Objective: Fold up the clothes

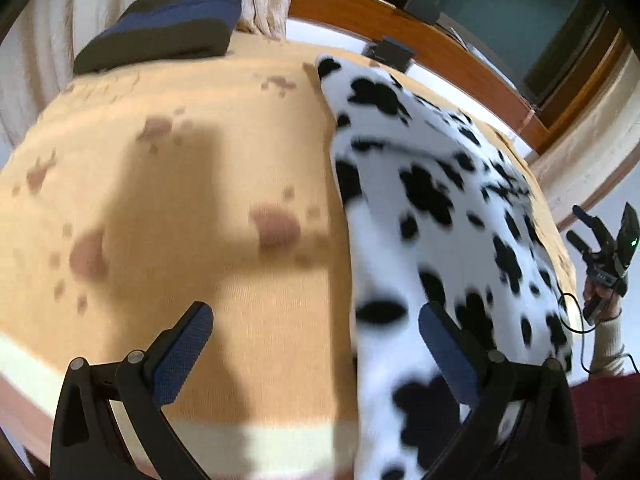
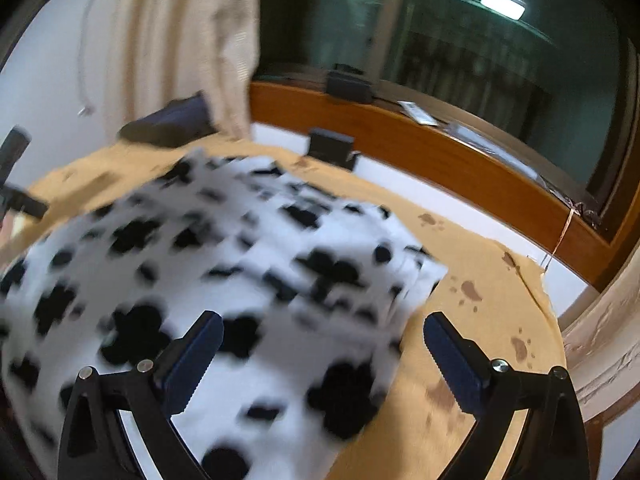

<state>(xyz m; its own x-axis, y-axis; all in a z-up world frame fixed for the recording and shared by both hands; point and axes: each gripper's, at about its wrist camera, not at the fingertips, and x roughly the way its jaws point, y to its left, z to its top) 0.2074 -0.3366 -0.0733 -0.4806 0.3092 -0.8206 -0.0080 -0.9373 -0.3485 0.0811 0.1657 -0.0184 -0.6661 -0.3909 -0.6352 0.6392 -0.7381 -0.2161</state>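
On blanket [image 1: 180,184]: one spotted garment [image 2: 224,264], one folded pile [image 1: 160,28].

Quick headcount from where I'm standing: one fluffy white fleece garment with black blotches [image 2: 248,264], one folded dark navy-and-black garment [image 1: 168,28] parked at the far corner, and one tan paw-print blanket [image 1: 192,184] under both. Two black handheld grippers with blue padded fingers, the left one [image 1: 316,356] and the right one [image 2: 320,364], so four pads total. Two small dark boxes [image 2: 332,148] by the wooden ledge, and one cream curtain [image 2: 180,40].
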